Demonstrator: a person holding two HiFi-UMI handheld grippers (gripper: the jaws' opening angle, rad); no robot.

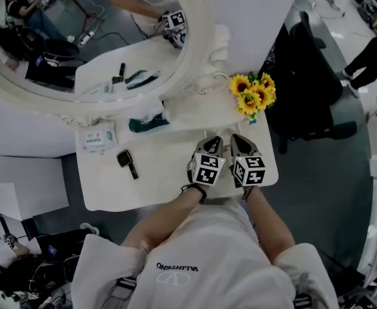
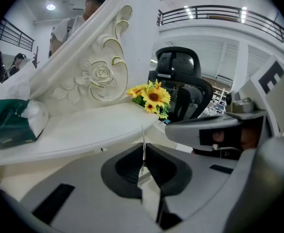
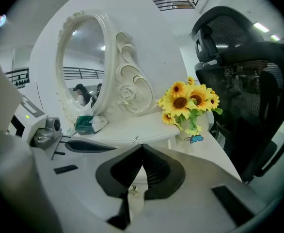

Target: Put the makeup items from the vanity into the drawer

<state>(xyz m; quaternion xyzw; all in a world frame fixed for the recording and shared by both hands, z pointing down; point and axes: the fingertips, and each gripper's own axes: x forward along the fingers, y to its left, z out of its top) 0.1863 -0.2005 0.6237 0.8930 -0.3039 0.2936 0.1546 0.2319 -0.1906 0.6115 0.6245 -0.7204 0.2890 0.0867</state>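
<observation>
The task looks barely begun, if at all. Both grippers hover side by side over the right front part of the table (image 1: 166,179), pointing toward the mirror (image 1: 195,56). The left gripper (image 1: 214,143) has its jaws pressed together with nothing between them, and the right gripper (image 1: 239,141) is likewise closed and empty. Each gripper view shows the dark pads meeting at the tips, with only the white table beyond. The makeup lies well apart from them on the left half of the table. A small black item (image 1: 127,164) lies flat, and behind it a white packet (image 1: 98,138) sits against the raised back shelf. A green tissue pack (image 1: 147,122) rests on that shelf below the mirror, and sunflowers (image 1: 253,94) stand at the shelf's right end. No drawer shows in any view; it is probably under the table's front edge, hidden by the person's body, so I cannot tell whether it is open. As I judge it, nothing has been put away yet. What remains is opening the drawer if it is shut, reaching left for the black item, and moving each piece in.
</observation>
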